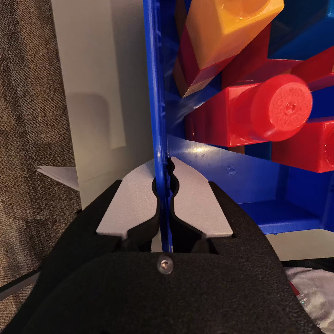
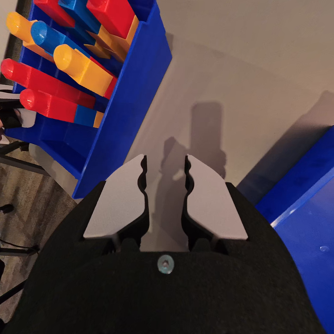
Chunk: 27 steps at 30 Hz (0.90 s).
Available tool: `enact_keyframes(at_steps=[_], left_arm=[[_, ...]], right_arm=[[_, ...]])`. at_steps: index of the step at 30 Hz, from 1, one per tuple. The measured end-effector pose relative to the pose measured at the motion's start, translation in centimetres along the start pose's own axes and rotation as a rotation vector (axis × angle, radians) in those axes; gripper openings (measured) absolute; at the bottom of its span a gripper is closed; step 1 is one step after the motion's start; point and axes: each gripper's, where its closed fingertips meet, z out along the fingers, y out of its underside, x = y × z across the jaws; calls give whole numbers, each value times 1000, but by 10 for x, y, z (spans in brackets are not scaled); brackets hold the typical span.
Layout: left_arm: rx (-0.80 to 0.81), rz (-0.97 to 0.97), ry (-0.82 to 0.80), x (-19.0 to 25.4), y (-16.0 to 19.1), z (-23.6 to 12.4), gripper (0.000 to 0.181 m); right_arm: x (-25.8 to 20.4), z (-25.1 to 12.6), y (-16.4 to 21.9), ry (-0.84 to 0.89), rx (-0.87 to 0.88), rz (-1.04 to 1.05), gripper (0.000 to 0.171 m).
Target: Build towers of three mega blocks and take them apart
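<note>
The left gripper (image 1: 165, 160) pinches the rim of a blue bin (image 1: 155, 108) on a white table (image 2: 235, 72), red (image 1: 282, 108), orange (image 1: 226, 30) and blue blocks (image 2: 45, 36) piled inside. The right gripper (image 2: 165, 157) hangs spread and empty over the table between that bin and a second blue bin (image 2: 298, 207).

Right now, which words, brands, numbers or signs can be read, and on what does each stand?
Round stud of the red plastic block: raised ring of lettering, too blurred to quote.
Inner wall of the blue plastic bin: small moulded round mark, too small to read.
Right wrist view: none.
</note>
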Motion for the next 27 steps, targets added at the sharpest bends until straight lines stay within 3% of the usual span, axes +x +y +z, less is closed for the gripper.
enact_keyframes(at_steps=[27], left_arm=[[3, -9, -9, -47, 1, -4, 4]], right_arm=[[30, -9, 12, 58, -22, 26, 42]])
